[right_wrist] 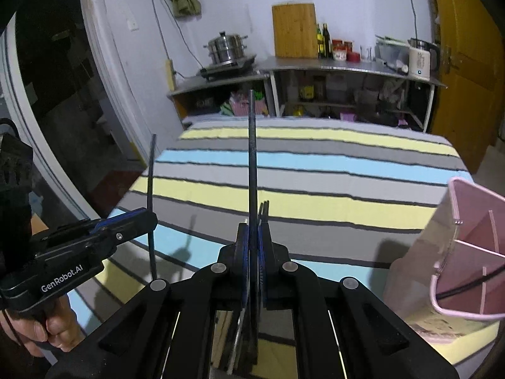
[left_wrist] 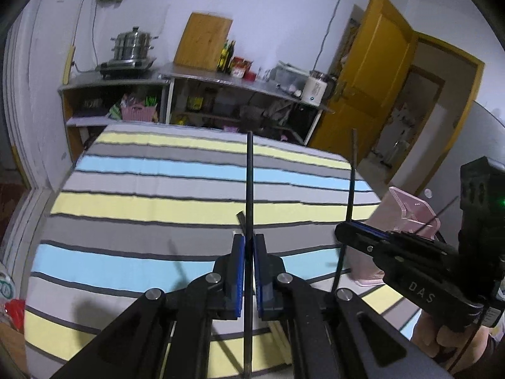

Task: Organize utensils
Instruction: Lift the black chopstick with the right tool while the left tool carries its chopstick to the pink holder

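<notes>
My left gripper (left_wrist: 249, 243) is shut on a thin black chopstick (left_wrist: 249, 186) that stands upright above the striped table (left_wrist: 157, 195). My right gripper (right_wrist: 253, 230) is shut on a second black chopstick (right_wrist: 252, 158), also upright. Each gripper shows in the other's view: the right one (left_wrist: 345, 227) with its chopstick (left_wrist: 351, 183) at the right, the left one (right_wrist: 151, 216) with its chopstick (right_wrist: 152, 173) at the left. A pink divided utensil holder (right_wrist: 467, 252) stands at the table's right edge, to the right of my right gripper; it also shows in the left wrist view (left_wrist: 407, 214).
The table has a grey, blue and yellow striped cloth (right_wrist: 315, 170). Behind it stands a steel counter (right_wrist: 315, 63) with a steamer pot (right_wrist: 225, 47), a wooden cutting board (right_wrist: 295, 30), bottles and a kettle (right_wrist: 419, 58). A yellow door (left_wrist: 369, 72) is at the right.
</notes>
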`<action>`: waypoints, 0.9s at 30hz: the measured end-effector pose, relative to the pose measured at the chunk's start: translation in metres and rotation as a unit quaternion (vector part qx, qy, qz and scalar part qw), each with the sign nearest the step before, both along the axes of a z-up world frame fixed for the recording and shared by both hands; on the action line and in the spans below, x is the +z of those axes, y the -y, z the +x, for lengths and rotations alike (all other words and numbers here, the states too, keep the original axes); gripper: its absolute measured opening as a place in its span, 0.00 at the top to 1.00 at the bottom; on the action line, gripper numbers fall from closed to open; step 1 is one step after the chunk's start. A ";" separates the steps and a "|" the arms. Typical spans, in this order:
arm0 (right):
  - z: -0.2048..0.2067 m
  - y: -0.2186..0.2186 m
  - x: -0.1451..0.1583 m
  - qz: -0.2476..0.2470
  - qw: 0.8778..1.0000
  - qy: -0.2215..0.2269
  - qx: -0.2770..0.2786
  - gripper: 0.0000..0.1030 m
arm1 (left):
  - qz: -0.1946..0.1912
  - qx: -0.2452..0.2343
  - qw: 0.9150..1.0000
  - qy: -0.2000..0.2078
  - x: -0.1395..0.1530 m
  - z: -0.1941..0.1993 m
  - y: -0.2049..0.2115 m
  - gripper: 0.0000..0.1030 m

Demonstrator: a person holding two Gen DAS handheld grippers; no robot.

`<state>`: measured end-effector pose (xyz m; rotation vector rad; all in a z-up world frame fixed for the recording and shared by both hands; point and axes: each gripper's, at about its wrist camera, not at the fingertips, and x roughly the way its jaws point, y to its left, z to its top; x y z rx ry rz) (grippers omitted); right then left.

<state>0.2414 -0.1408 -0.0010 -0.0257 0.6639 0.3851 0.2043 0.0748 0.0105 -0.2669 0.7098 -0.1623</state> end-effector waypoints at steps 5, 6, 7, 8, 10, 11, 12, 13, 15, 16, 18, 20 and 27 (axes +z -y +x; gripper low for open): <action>-0.019 0.007 0.019 0.013 1.000 0.019 -0.002 0.95 | 0.002 -0.009 1.000 0.020 0.024 -0.017 0.005 0.95; -0.023 0.009 0.022 0.015 1.000 0.023 -0.003 0.95 | 0.002 -0.011 1.000 0.023 0.028 -0.021 0.007 0.95; -0.025 0.010 0.025 0.017 1.000 0.025 -0.004 0.95 | 0.002 -0.013 1.000 0.025 0.031 -0.024 0.007 0.95; -0.029 0.012 0.028 0.020 0.999 0.028 -0.006 0.95 | 0.002 -0.016 0.999 0.028 0.035 -0.027 0.009 0.95; -0.036 0.015 0.033 0.023 0.999 0.035 -0.008 0.95 | 0.004 -0.019 0.999 0.031 0.041 -0.030 0.012 0.95; -0.038 0.018 0.036 0.024 0.999 0.037 -0.009 0.95 | 0.004 -0.021 0.999 0.033 0.045 -0.032 0.015 0.95; -0.041 0.020 0.039 0.025 0.999 0.040 -0.011 0.95 | 0.004 -0.024 0.999 0.034 0.047 -0.033 0.016 0.95; -0.045 0.021 0.041 0.027 0.999 0.043 -0.012 0.95 | 0.003 -0.026 0.999 0.035 0.049 -0.035 0.017 0.95; -0.052 0.027 0.045 0.032 0.998 0.047 -0.013 0.95 | 0.001 -0.031 0.999 0.036 0.053 -0.039 0.021 0.95; -0.056 0.031 0.047 0.034 0.998 0.049 -0.015 0.95 | -0.001 -0.032 0.999 0.037 0.055 -0.042 0.024 0.95; -0.061 0.036 0.051 0.037 0.998 0.053 -0.019 0.95 | -0.004 -0.038 0.999 0.036 0.058 -0.047 0.029 0.95; -0.067 0.041 0.053 0.041 0.997 0.056 -0.022 0.95 | -0.008 -0.046 0.998 0.034 0.058 -0.051 0.034 0.95; -0.091 0.066 0.053 0.052 0.996 0.059 -0.046 0.95 | -0.011 -0.087 0.996 0.022 0.055 -0.059 0.066 0.95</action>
